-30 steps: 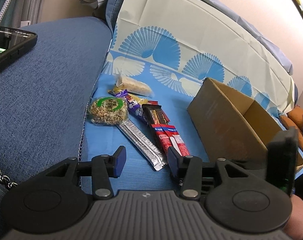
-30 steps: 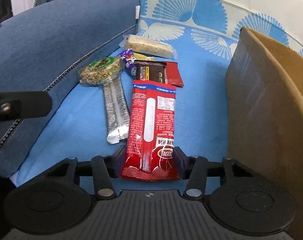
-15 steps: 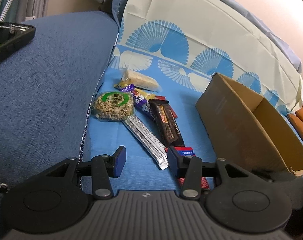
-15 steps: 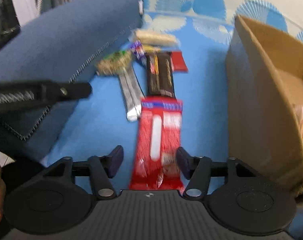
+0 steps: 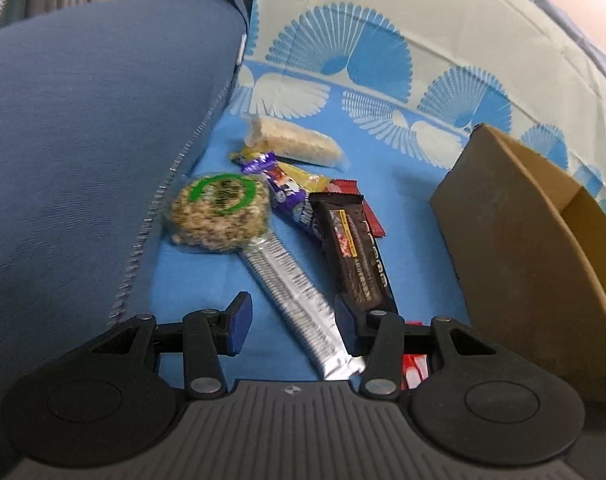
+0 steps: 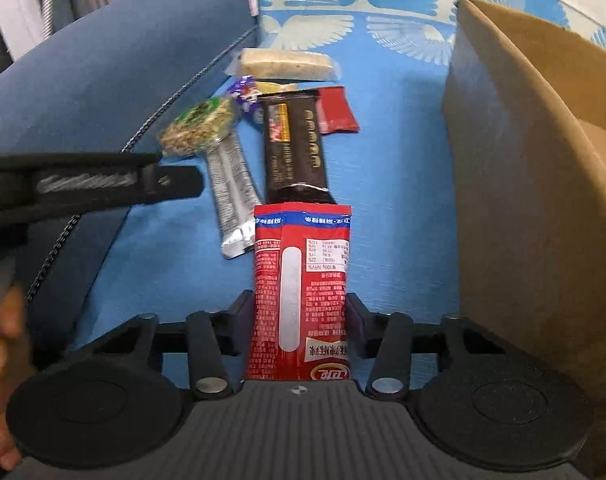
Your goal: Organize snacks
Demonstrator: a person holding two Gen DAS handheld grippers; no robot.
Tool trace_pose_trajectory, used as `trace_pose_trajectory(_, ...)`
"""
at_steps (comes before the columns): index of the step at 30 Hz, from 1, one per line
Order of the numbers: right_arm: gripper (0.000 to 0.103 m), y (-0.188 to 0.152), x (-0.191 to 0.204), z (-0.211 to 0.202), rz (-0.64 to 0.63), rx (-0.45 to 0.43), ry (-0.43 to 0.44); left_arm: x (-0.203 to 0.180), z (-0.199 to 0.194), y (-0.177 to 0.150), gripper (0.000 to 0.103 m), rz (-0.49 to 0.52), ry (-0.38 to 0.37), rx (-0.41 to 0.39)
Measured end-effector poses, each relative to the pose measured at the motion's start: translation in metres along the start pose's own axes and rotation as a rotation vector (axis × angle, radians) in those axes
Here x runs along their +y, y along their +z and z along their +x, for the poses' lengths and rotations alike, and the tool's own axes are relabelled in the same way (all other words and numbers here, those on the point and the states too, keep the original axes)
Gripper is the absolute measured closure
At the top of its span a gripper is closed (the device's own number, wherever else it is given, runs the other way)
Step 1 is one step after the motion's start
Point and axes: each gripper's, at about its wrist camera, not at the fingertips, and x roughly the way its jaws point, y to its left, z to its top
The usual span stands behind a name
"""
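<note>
Now closing right gripper [image 6: 297, 316] jaws on red packet [image 6: 301, 280] between them; keep level, lift toward cardboard box [image 6: 523, 184] at right. Left gripper [image 5: 289, 328] half open, holding nothing.

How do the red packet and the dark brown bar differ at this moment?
The red packet sits between the closing right gripper jaws; the dark brown bar lies free on the blue cloth. The packet is wider and shows its printed back; the bar is narrower. Both are outside the cardboard box.
</note>
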Motion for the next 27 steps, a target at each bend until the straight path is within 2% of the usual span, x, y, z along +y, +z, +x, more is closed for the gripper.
trace_pose_trajectory(8,0.055,0.000,-0.001,-0.002,-0.020,0.019,0.024,-0.018,0.033,0.005,0.040,0.019,0.072,0.079)
trace_pose_trajectory(13,0.054,0.001,-0.001,0.000,-0.018,0.023,0.024,-0.015,0.033,0.005,0.041,0.035,0.089,0.097)
trace_pose_trajectory(18,0.054,0.000,0.000,0.000,-0.015,0.022,0.015,-0.015,0.031,0.006,0.047,0.047,0.088,0.107)
trace_pose_trajectory(19,0.054,0.000,0.001,-0.001,-0.016,0.021,0.013,-0.016,0.032,0.006,0.050,0.063,0.089,0.111)
trace_pose_trajectory(20,0.054,-0.001,0.001,-0.001,-0.018,0.021,0.012,-0.018,0.032,0.006,0.058,0.078,0.090,0.115)
trace_pose_trajectory(23,0.054,-0.002,0.000,-0.002,-0.020,0.020,0.009,-0.020,0.030,0.003,0.065,0.115,0.081,0.116)
trace_pose_trajectory(24,0.054,-0.002,0.000,-0.002,-0.020,0.020,0.009,-0.019,0.028,0.001,0.071,0.116,0.072,0.116)
trace_pose_trajectory(27,0.054,-0.001,0.000,-0.002,-0.023,0.021,0.009,-0.015,0.021,-0.004,0.075,0.117,0.073,0.111)
